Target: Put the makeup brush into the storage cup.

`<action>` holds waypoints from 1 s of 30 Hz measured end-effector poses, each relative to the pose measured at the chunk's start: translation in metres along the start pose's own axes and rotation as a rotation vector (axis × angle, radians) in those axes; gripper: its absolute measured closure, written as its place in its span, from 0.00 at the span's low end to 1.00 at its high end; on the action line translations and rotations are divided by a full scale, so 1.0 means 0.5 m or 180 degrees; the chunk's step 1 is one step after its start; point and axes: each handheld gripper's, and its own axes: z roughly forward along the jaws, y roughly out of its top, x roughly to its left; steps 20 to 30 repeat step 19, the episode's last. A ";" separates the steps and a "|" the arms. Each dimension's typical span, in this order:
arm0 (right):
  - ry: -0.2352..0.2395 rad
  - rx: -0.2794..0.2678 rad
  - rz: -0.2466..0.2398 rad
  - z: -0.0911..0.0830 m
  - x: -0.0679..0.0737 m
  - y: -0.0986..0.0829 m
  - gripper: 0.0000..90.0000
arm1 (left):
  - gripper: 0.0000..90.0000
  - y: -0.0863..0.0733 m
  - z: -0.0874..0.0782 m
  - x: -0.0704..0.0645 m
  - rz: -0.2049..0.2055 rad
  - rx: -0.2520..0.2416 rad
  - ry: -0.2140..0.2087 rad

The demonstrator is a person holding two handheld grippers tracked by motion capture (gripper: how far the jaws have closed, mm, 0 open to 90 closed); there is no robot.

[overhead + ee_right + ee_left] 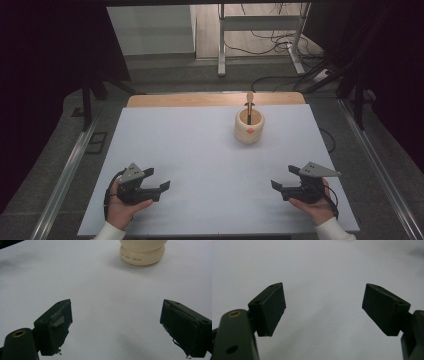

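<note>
Both idle: left tool [159, 187] and right tool [278, 187] rest low on the counter [200, 150], jaws spread, empty. Cream jar [249, 128] with wooden spoon [249, 102] stands upright far side, well apart, untouched.

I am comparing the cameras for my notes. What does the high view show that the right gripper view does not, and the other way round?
High view alone: both hands, the left gripper, the wooden spoon standing in the cream jar, and the floor beyond the table. Right gripper view alone: small red lettering on the jar's base and worn tape on the jaw pads. Shared: the jar, the white table, and the right gripper, jaws apart.
</note>
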 end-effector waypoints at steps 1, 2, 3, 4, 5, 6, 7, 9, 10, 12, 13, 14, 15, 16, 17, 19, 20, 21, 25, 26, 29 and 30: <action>0.0012 0.0022 -0.0018 0.003 0.002 0.000 0.12 | 0.22 0.000 0.000 -0.001 0.0006 0.0001 -0.0001; 0.0012 0.0022 -0.0018 0.003 0.002 0.000 0.12 | 0.22 0.000 0.000 -0.001 0.0006 0.0001 -0.0001; 0.0018 0.0034 -0.0032 0.005 0.003 0.000 0.12 | 0.22 0.000 0.000 -0.001 0.0009 0.0001 0.0000; 0.0018 0.0042 -0.0050 0.006 0.004 0.000 0.12 | 0.22 0.000 0.001 -0.001 0.0010 0.0000 -0.0002; 0.0030 0.0043 -0.0056 0.007 0.005 0.000 0.12 | 0.22 0.000 0.001 -0.001 0.0010 0.0000 -0.0002; 0.0026 0.0044 -0.0058 0.007 0.005 0.000 0.12 | 0.22 0.000 0.001 -0.001 0.0010 0.0002 0.0001; 0.0022 0.0045 -0.0058 0.008 0.005 0.000 0.12 | 0.22 0.000 0.001 -0.001 0.0010 0.0001 0.0000; 0.0022 0.0053 -0.0055 0.008 0.005 0.000 0.13 | 0.22 0.000 0.000 -0.002 0.0007 -0.0003 0.0000; 0.0023 0.0056 -0.0053 0.009 0.005 0.000 0.13 | 0.22 0.000 0.000 -0.002 0.0009 -0.0005 0.0000; 0.0030 0.0059 -0.0056 0.009 0.005 0.000 0.13 | 0.22 0.000 0.000 -0.002 0.0008 -0.0004 -0.0001; 0.0033 0.0060 -0.0060 0.009 0.005 0.000 0.13 | 0.22 0.000 0.000 -0.002 0.0010 -0.0001 0.0001; 0.0039 0.0058 -0.0060 0.009 0.005 0.000 0.13 | 0.21 0.000 0.001 -0.002 0.0009 0.0002 0.0002; 0.0041 0.0059 -0.0064 0.009 0.005 0.000 0.13 | 0.21 0.000 0.001 -0.002 0.0008 0.0003 -0.0001; 0.0036 0.0058 -0.0067 0.009 0.005 0.001 0.13 | 0.21 0.000 0.001 -0.002 0.0009 0.0001 -0.0001; 0.0019 0.0058 -0.0074 0.009 0.006 0.001 0.13 | 0.21 0.000 0.001 -0.002 0.0013 0.0000 0.0001; 0.0022 0.0049 -0.0073 0.009 0.006 0.002 0.13 | 0.21 0.000 0.000 -0.002 0.0014 -0.0002 0.0004; 0.0022 0.0049 -0.0073 0.009 0.006 0.002 0.13 | 0.21 0.000 0.000 -0.002 0.0014 -0.0002 0.0004; 0.0022 0.0049 -0.0073 0.009 0.006 0.002 0.13 | 0.21 0.000 0.000 -0.002 0.0014 -0.0002 0.0004; 0.0022 0.0049 -0.0073 0.009 0.006 0.002 0.13 | 0.21 0.000 0.000 -0.002 0.0014 -0.0002 0.0004; 0.0022 0.0049 -0.0073 0.009 0.006 0.002 0.13 | 0.21 0.000 0.000 -0.002 0.0014 -0.0002 0.0004; 0.0022 0.0049 -0.0073 0.009 0.006 0.002 0.13 | 0.21 0.000 0.000 -0.002 0.0014 -0.0002 0.0004; 0.0022 0.0049 -0.0073 0.009 0.006 0.002 0.13 | 0.21 0.000 0.000 -0.002 0.0014 -0.0002 0.0004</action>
